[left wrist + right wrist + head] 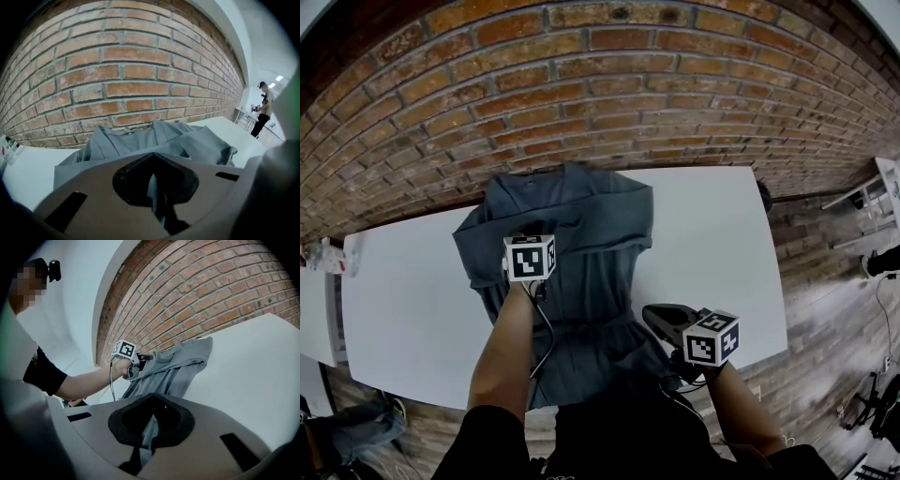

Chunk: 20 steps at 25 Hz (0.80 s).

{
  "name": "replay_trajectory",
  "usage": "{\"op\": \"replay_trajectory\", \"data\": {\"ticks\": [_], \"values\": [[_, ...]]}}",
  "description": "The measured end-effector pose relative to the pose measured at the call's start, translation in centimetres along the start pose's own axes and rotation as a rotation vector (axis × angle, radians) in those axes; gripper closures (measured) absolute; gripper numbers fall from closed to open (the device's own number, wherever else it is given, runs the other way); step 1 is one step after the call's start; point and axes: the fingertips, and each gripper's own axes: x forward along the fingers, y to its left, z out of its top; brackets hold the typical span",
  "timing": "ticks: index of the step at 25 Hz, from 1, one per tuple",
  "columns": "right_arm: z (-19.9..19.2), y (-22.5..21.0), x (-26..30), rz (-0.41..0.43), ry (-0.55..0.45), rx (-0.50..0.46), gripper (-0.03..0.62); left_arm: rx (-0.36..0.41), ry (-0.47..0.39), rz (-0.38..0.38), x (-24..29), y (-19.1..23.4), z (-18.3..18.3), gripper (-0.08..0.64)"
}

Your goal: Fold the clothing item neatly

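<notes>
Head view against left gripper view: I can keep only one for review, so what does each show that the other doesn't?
Only the head view: the right claw at the garment's near end, and the wood floor. Only the left gripper view: the left claw shut on a fold of cloth, and a person far off. Both: garment, white table, brick wall.
</notes>
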Motion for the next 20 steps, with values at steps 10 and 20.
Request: {"op": "replay_trajectory", "data": {"ticks": [10, 20], "values": [[-0.5, -1.1, -0.3, -0.003, 0.023, 0.010, 0.591, 0.080, 0.130, -0.072, 2.7, -2.8, -2.3, 0.560], [-0.7, -1.1, 0.4, 0.057, 0.041, -0.001, 0.591, 0.086, 0.117, -0.145, -0.9, -10.2, -6.2, 0.561]]}}
